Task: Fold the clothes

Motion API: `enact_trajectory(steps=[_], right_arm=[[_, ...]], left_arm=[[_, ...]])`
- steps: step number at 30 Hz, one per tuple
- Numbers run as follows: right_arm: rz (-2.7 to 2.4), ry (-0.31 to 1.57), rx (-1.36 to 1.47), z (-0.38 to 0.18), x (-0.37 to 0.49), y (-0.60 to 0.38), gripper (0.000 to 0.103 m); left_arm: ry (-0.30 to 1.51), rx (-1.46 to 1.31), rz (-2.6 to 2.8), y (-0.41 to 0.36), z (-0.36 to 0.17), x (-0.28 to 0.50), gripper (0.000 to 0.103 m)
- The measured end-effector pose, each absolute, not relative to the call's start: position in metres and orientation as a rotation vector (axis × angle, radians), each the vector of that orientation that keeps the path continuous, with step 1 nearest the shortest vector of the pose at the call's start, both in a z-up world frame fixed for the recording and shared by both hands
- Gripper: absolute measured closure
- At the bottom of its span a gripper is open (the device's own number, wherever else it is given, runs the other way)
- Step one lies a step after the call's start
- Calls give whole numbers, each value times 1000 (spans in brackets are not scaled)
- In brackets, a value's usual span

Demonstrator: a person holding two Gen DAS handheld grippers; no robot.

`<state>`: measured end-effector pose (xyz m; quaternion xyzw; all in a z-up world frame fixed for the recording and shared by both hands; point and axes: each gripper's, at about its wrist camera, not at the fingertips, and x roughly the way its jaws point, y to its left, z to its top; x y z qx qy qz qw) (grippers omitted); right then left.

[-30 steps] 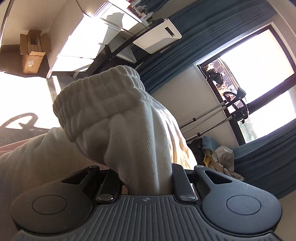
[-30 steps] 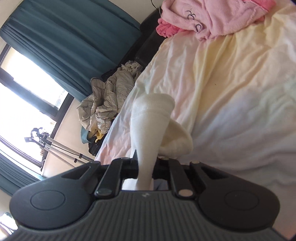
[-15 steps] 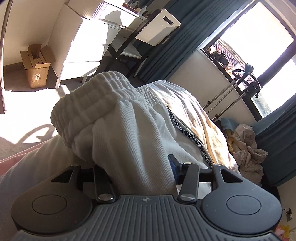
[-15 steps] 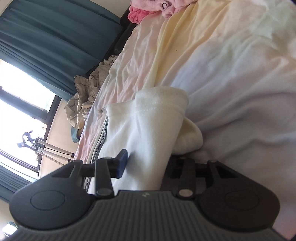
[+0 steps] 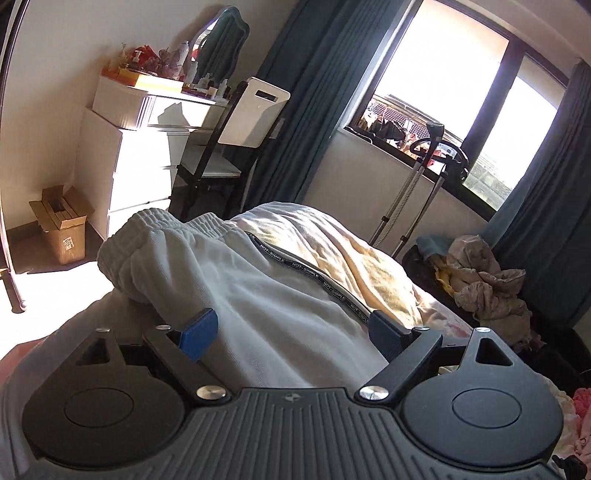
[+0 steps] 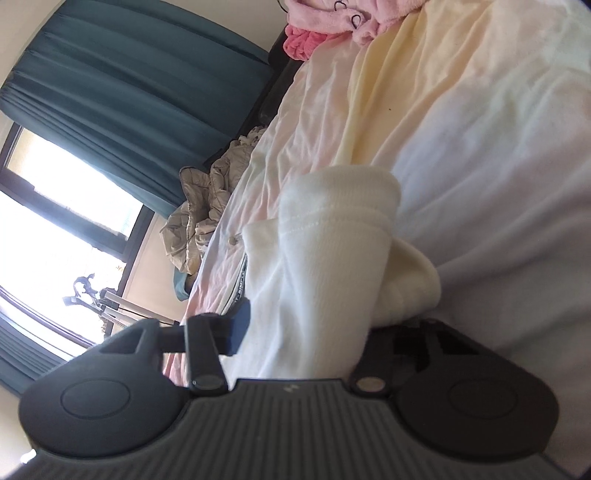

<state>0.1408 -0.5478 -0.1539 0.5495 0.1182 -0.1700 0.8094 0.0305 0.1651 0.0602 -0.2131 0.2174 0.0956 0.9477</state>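
White sweatpants [image 5: 258,295] lie on the pale bed sheet [image 5: 351,251], with the ribbed waistband [image 5: 159,236] bunched at the left and a black lettered drawstring [image 5: 306,273] running across. My left gripper [image 5: 291,328] is open and its jaws are still opening. The cloth passes between its blue pads [image 5: 195,332] without being pressed. In the right wrist view a folded leg of the pants [image 6: 325,258] lies between the jaws of my right gripper [image 6: 317,328]. Those jaws are closing. The left pad [image 6: 240,325] sits beside the cloth and the right pad is hidden under it.
Pink clothes [image 6: 332,18] lie at the far end of the bed sheet [image 6: 480,147]. A beige heap of clothes [image 5: 487,288] sits by the window. A white dresser [image 5: 140,155], a chair [image 5: 229,147], a cardboard box [image 5: 62,229] and metal stands [image 5: 417,192] are beyond the bed.
My left gripper opened, let go of the waistband and swung to face the window. My right gripper sank to the bed and opened off the leg, which now lies on the sheet.
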Motion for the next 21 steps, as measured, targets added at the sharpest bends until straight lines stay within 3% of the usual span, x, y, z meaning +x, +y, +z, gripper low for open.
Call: enact_trajectory(steps=[1,6,9,16,21], right_arm=[[-354,233,1213,-151,139,-552,85],[-274,194,1159,-135,138,-555,84],[-305,233,1255,-159,136,-564,81],[-282,272,1173,-167,141,-564,71],[-320,277,1067,-158,145,-556,81]], left_arm=[[446,-403,159,145,60,37,11],[449,-288,65,62,40,74,11],[453,-253,23,31,24,94,11],[577,-203,94,43,-35,138,11],[600,-168,140,53,-55,150,11]])
